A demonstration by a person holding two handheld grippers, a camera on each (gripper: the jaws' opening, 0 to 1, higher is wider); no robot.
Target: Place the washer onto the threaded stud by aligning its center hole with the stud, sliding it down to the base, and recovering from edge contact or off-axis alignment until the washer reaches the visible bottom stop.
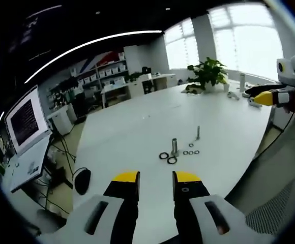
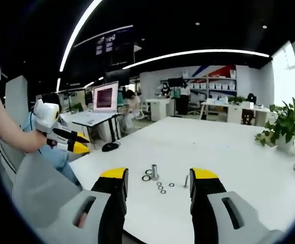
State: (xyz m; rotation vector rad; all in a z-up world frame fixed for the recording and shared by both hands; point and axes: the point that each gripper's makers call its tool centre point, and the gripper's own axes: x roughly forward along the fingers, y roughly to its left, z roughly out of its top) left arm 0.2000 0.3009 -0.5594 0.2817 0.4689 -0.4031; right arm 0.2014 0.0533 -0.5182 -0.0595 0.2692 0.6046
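A thick threaded stud [image 1: 175, 147] stands upright on the white table [image 1: 137, 127], with two dark large washers [image 1: 168, 158] lying flat at its foot. Several small washers [image 1: 190, 152] and a thin upright bolt [image 1: 198, 132] sit just beside it. My left gripper [image 1: 156, 178] hangs open and holds nothing, well short of the stud. In the right gripper view the stud [image 2: 154, 172] stands between the open fingers of my right gripper [image 2: 159, 175] but farther off, with the large washers [image 2: 147, 176] to its left. The thin bolt [image 2: 186, 180] stands right of the small washers [image 2: 161, 187].
A potted plant [image 1: 208, 73] stands at the table's far end. A laptop [image 1: 28, 119] sits on a side desk. The right gripper [image 1: 269, 95] shows at that view's right edge. The hand-held left gripper [image 2: 68, 140] shows left of the table edge; people sit in the background.
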